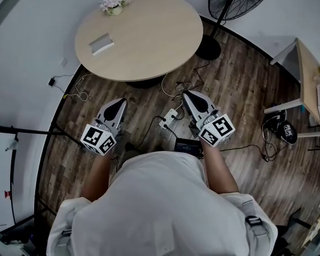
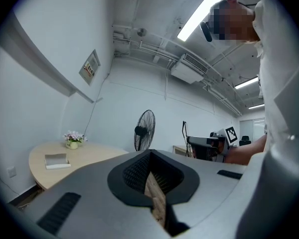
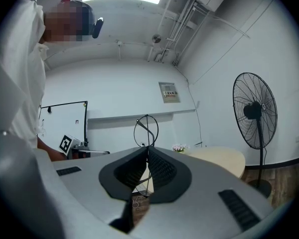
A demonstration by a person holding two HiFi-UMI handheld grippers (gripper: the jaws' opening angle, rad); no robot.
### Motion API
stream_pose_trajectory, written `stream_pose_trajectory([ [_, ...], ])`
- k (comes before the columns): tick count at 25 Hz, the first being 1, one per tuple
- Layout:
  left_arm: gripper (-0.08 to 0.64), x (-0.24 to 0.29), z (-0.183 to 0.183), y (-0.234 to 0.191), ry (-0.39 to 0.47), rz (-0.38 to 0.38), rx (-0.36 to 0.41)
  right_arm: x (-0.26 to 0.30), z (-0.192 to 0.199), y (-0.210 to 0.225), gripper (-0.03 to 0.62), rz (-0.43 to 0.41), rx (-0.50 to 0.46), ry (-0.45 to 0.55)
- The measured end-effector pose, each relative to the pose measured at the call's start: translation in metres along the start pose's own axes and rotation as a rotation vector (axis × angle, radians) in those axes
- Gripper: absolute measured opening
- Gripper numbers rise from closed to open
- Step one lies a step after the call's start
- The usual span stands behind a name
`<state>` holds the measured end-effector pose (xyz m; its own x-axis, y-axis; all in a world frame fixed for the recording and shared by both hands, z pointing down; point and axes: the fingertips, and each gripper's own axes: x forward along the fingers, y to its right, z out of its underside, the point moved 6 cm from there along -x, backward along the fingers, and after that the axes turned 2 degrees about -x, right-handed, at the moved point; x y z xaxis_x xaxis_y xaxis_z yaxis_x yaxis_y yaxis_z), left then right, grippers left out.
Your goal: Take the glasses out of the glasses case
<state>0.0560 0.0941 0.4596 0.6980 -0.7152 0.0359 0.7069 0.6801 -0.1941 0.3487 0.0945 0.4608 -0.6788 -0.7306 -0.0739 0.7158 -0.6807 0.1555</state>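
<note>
Close to the person's body, over the wooden floor, the left tool and the right tool each have their jaws pressed together on nothing. Farther off, the round counter carries what appears to be the glasses case, well apart from both tools. A flower pot stands beyond it.

The round pale wooden worktop at 12 o'clock is mostly bare, save a flat grey rectangular case towards its 9 o'clock side and a small flower pot at its 11 o'clock rim.
</note>
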Motion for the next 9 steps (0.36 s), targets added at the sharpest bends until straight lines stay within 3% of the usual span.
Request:
stream_pose_trajectory([
  [9,0.012,0.002,0.009,-0.001,-0.024,-0.029,-0.015,-0.011,0.0,0.009,0.029,0.019,0.014,-0.002],
])
